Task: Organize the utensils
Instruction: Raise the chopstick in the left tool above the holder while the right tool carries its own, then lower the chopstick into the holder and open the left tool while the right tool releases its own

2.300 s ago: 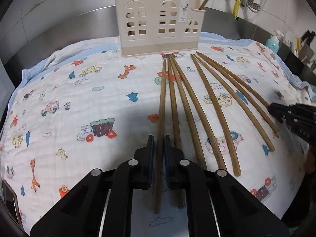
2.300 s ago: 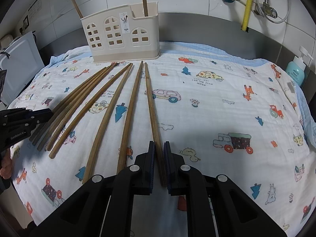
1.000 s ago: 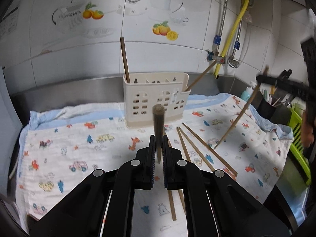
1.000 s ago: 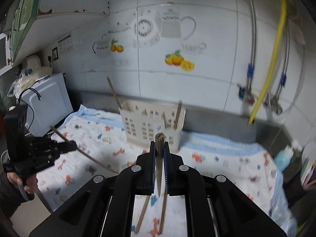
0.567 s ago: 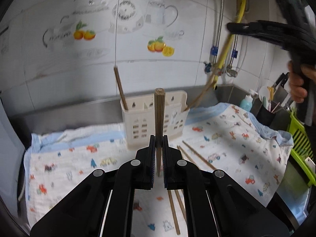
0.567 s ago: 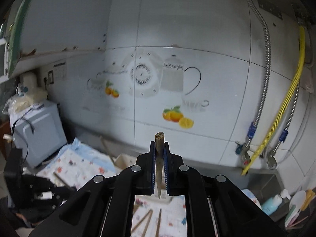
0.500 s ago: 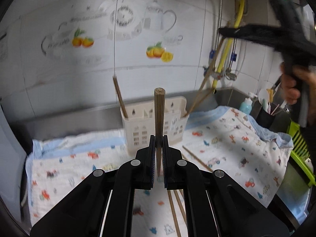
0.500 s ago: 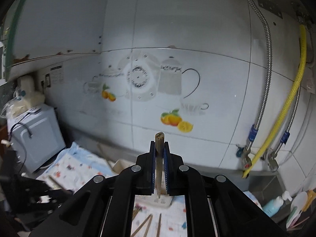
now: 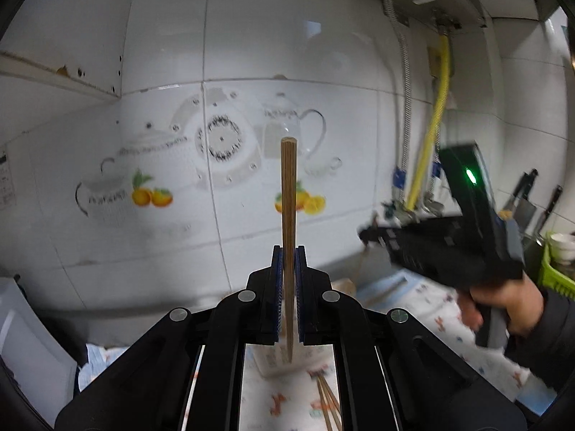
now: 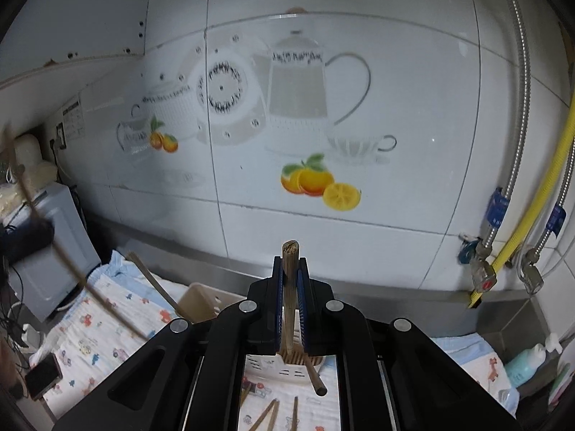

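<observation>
Right wrist view: my right claw (image 10: 288, 300) pinches a chopstick (image 10: 289, 287) upright above the holder (image 10: 212, 301) at 6 o'clock; I'd lower straight, releasing once its tip sits inside.

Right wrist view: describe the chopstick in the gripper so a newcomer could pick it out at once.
Find the tiled wall with the orange and lemon decal. Directly below it, the black right gripper has blue pads shut on a chopstick. Unlike the chopsticks lying on the cloth, it stands upright, its cut end toward the camera.
</observation>
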{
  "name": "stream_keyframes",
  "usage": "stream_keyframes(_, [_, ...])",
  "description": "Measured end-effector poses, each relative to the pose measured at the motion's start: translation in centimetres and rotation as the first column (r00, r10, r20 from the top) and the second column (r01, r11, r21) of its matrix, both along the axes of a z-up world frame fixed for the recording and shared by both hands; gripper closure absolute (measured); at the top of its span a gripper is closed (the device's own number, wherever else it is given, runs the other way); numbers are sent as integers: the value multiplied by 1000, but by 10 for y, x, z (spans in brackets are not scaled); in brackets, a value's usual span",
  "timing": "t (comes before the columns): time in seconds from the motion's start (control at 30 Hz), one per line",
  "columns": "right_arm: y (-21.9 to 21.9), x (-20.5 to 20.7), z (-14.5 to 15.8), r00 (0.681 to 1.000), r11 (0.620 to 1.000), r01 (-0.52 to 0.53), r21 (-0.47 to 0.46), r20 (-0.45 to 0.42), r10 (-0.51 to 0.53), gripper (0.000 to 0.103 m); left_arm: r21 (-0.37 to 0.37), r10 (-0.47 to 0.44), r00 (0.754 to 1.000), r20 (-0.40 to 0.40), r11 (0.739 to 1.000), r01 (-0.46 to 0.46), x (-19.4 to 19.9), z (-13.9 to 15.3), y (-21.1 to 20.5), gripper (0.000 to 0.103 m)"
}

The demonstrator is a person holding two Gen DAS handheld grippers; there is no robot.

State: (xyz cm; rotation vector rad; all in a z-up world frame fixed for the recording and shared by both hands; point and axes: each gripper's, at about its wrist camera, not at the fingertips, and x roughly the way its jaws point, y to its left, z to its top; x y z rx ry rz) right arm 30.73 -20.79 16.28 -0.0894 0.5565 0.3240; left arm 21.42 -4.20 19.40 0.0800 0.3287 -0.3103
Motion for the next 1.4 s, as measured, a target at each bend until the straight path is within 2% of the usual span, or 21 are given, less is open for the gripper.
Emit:
stream_keyframes(0.23, [-2, 1, -12, 1000, 1000, -7, -9, -16, 7, 96, -45, 61, 998, 0, 997, -61, 41, 1, 1, 98])
stream_keyframes(0.53, [-4, 3, -24, 999, 1000, -13, -17, -38, 12, 96, -68, 110, 992, -56, 991, -113, 76, -28, 3, 98])
stream_keyframes(1.0, [-6, -3, -23, 999, 1000, -9, -26, -32, 8, 95, -50, 110, 980, -166, 991, -120, 95, -65, 4, 98])
stream_keyframes(1.4, [-19, -40, -7, 1000, 1000, -4, -5, 12, 4, 73, -56, 117, 979, -166, 990, -128, 81, -53, 10, 95])
